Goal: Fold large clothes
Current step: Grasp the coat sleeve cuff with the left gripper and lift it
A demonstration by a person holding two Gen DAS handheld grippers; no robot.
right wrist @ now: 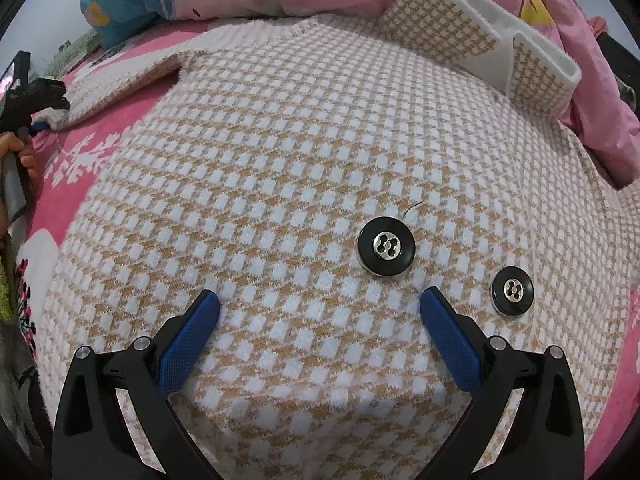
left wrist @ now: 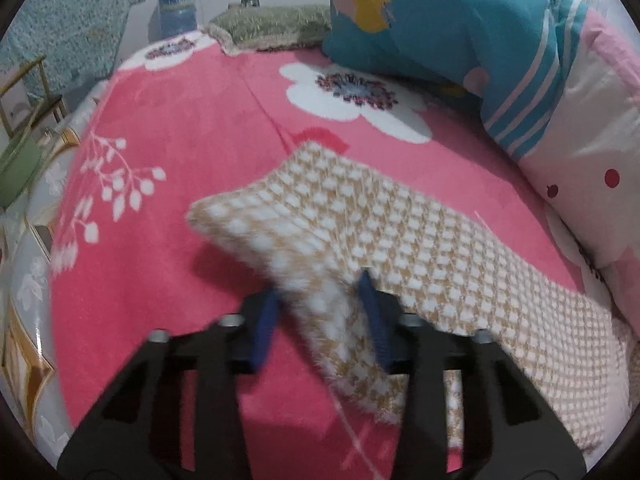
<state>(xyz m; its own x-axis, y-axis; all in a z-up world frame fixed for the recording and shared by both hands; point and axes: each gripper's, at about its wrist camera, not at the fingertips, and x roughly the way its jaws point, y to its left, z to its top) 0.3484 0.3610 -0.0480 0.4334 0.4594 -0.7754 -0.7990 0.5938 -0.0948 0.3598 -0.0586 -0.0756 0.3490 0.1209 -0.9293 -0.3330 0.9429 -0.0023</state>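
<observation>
A tan and white houndstooth knit cardigan (right wrist: 280,152) lies spread on the pink bed blanket, collar (right wrist: 480,40) at the far right, two black buttons (right wrist: 386,246) near my right gripper. My right gripper (right wrist: 320,300) is open, resting just over the cardigan's front. In the left wrist view, the cardigan's sleeve (left wrist: 340,216) stretches across the blanket. My left gripper (left wrist: 320,292) is shut on the sleeve's cuff end, which is lifted and blurred between the blue pads. The left gripper also shows in the right wrist view (right wrist: 36,92) at the far left.
A pink flowered blanket (left wrist: 180,140) covers the bed. A teal pillow (left wrist: 440,28), a white and pink quilt (left wrist: 580,120) and a green cushion (left wrist: 272,28) lie at the bed's far side. A pink quilt (right wrist: 580,60) borders the collar. Floor and a stool (left wrist: 20,120) lie left.
</observation>
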